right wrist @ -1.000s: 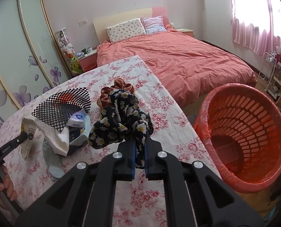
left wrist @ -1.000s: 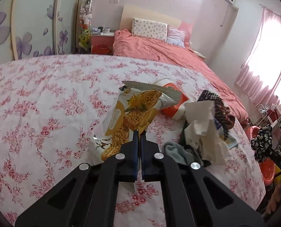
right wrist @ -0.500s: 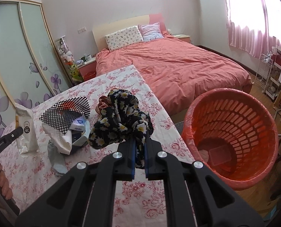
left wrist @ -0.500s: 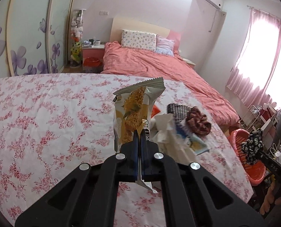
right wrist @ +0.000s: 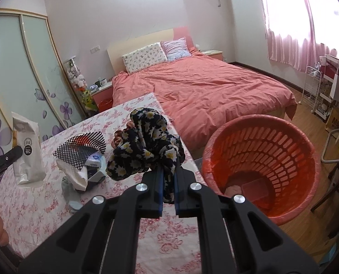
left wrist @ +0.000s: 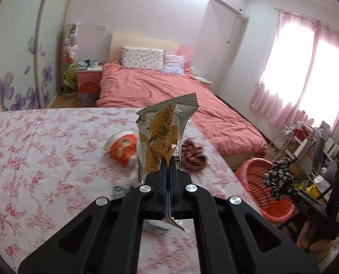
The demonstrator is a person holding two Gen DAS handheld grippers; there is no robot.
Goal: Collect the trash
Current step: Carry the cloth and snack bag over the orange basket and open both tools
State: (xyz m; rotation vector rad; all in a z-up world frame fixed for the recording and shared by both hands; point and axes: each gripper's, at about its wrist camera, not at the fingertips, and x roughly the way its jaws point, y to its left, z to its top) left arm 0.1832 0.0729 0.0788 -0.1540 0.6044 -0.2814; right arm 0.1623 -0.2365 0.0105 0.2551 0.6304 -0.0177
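Observation:
My left gripper is shut on a yellow-and-silver snack wrapper and holds it upright above the floral table. The wrapper also shows in the right wrist view. My right gripper is shut on a black floral scrunchie, held over the table's right edge, left of the red basket. In the left wrist view the scrunchie hangs over the basket.
On the table lie an orange cup lid, a brown scrunchie, a checkered wrapper and crumpled tissue and packets. A pink bed stands behind. A shelf rack is at the right.
My left gripper has lifted the snack wrapper off the table and swung right toward the basket. My right gripper has moved the floral scrunchie nearer the basket.

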